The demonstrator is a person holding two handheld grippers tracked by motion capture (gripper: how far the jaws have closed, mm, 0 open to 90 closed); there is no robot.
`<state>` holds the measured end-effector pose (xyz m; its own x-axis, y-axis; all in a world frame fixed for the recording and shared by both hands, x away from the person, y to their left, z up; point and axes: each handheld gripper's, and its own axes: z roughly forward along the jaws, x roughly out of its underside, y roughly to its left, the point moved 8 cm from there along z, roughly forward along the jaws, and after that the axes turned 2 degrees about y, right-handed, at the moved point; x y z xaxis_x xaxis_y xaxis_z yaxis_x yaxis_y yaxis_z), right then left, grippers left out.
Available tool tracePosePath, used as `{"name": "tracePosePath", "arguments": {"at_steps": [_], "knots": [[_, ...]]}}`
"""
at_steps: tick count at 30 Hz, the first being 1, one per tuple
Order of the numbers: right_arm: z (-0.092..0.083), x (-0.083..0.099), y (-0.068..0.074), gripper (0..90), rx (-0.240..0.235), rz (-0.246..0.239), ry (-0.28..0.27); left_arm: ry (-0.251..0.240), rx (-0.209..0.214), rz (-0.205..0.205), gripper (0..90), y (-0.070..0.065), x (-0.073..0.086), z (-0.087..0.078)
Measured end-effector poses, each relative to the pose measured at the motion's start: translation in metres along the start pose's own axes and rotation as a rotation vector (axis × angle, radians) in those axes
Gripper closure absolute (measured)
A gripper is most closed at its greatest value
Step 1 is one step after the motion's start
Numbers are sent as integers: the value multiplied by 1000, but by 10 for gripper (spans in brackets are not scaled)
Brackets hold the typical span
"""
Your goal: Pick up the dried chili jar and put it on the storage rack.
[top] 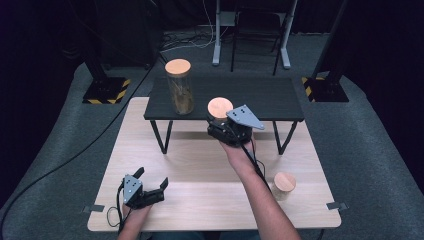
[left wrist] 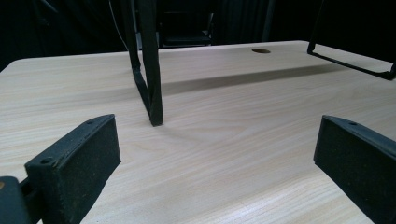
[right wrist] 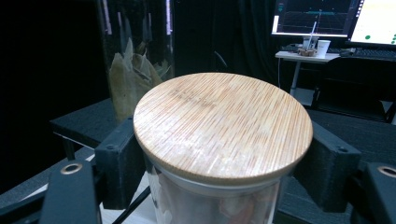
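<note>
Bamboo-lidded glass jar (right wrist: pixel 223 135) sits clamped just below its lid between the right gripper's (top: pixel 223 126) jaws, held above the wooden table (top: pixel 200 165) at the black shelf's (top: pixel 270 97) front edge. A taller jar (top: pixel 179 87) stands on the shelf. The left gripper (top: pixel 150 189) rests wide open on the table, holding nothing.

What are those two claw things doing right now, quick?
Left gripper: open, holding nothing, low over the wooden table.
Right gripper: closed on a glass jar with a bamboo lid, near the black shelf.
</note>
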<state>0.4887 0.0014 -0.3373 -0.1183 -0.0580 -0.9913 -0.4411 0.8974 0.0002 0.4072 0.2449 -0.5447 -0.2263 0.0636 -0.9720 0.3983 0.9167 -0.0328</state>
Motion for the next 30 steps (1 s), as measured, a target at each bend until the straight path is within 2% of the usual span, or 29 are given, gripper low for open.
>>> {"name": "tracePosePath", "arguments": {"at_steps": [13, 18, 30], "knots": [[5, -8, -10, 244, 25, 19, 12, 0, 4, 0, 0, 0, 0, 0], [8, -11, -12, 245, 33, 11, 13, 0, 4, 2, 0, 0, 0, 0], [21, -17, -19, 245, 63, 18, 31, -2, 10, -1, 0, 0, 0, 0]]}}
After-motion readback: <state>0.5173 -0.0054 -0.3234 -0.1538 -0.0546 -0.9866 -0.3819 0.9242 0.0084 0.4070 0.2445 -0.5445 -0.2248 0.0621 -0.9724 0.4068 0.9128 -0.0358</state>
